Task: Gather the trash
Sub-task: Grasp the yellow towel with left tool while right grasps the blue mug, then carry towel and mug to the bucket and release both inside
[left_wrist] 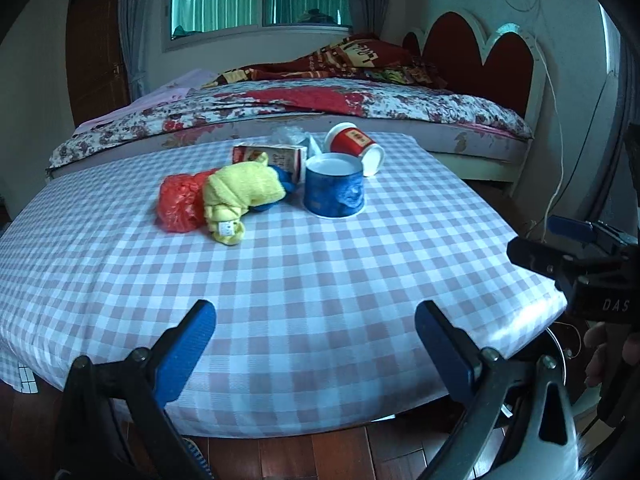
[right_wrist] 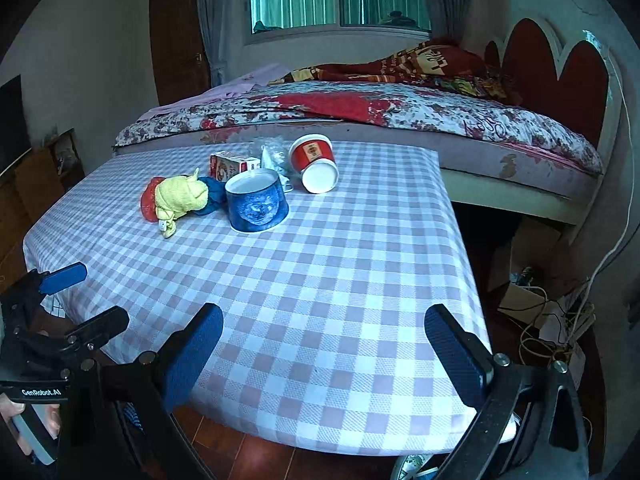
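On the checked tablecloth (left_wrist: pixel 300 272) (right_wrist: pixel 332 272), at its far side, lie a red plastic bag (left_wrist: pixel 178 202) (right_wrist: pixel 147 200), a yellow cloth (left_wrist: pixel 240 192) (right_wrist: pixel 178 198) over something blue, a small carton (left_wrist: pixel 276 156) (right_wrist: pixel 232 165), clear crumpled plastic (left_wrist: pixel 286 135) (right_wrist: pixel 272 152), an upright blue tub (left_wrist: pixel 334 186) (right_wrist: pixel 258 204) and a tipped red cup (left_wrist: pixel 356 148) (right_wrist: pixel 314 162). My left gripper (left_wrist: pixel 316 344) is open and empty over the near edge. My right gripper (right_wrist: pixel 324 344) is open and empty too. Each also shows in the other's view, the right one (left_wrist: pixel 560 248) and the left one (right_wrist: pixel 68 296).
A bed (left_wrist: pixel 320 100) (right_wrist: pixel 380 112) with a floral cover and a red heart headboard stands right behind the table. Wooden floor lies below the near edge. A box and tangled cables (right_wrist: pixel 552 312) sit on the floor at the right. A white cable hangs down the wall.
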A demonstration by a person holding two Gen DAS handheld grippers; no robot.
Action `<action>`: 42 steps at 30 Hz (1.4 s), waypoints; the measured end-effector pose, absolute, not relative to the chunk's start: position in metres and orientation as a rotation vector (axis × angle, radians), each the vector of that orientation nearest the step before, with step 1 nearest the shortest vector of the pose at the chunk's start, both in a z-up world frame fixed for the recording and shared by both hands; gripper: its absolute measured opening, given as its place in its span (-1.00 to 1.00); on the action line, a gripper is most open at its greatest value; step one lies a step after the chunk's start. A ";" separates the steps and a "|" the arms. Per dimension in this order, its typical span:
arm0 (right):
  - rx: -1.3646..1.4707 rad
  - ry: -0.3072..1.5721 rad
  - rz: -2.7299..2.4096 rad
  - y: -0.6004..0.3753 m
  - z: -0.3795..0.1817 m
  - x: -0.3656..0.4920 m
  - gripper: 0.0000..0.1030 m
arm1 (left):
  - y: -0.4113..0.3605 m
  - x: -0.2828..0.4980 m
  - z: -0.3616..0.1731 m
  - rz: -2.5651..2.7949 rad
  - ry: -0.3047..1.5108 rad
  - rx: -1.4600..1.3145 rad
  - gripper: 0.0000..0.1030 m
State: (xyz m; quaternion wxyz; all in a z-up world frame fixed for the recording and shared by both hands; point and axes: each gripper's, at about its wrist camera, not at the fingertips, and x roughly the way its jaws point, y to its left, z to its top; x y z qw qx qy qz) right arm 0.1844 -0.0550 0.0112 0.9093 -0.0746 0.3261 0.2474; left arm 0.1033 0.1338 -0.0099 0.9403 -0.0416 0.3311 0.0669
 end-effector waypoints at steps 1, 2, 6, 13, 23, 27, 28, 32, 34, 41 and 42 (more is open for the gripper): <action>-0.162 0.674 0.518 -0.048 0.009 0.186 0.98 | 0.141 0.104 -0.011 0.149 0.679 -0.091 0.95; -0.168 0.673 0.525 -0.042 0.007 0.187 0.98 | 0.148 0.106 -0.013 0.163 0.682 -0.098 0.95; -0.240 0.623 0.526 -0.016 0.004 0.187 0.98 | 0.174 0.114 -0.016 0.190 0.688 -0.117 0.95; -0.268 0.649 0.571 0.033 0.004 0.229 0.98 | 0.216 0.154 -0.016 0.189 0.695 -0.125 0.66; -0.314 0.750 0.581 0.089 -0.007 0.302 0.98 | 0.234 0.210 -0.029 0.160 0.717 -0.116 0.54; -0.332 0.778 0.607 0.104 -0.018 0.321 0.98 | 0.233 0.225 -0.033 0.145 0.732 -0.101 0.47; -0.332 0.783 0.613 0.106 -0.020 0.324 0.98 | 0.233 0.228 -0.034 0.148 0.734 -0.097 0.48; -0.314 0.785 0.636 0.108 -0.023 0.330 0.80 | 0.234 0.235 -0.038 0.129 0.767 -0.115 0.07; -0.301 0.792 0.644 0.106 -0.023 0.329 0.49 | 0.232 0.237 -0.039 0.113 0.783 -0.112 -0.11; -0.269 0.743 0.666 0.088 -0.005 0.301 0.48 | 0.222 0.213 -0.028 0.092 0.739 -0.110 -0.29; -0.264 0.732 0.665 0.083 -0.001 0.295 0.48 | 0.220 0.209 -0.026 0.091 0.731 -0.110 -0.29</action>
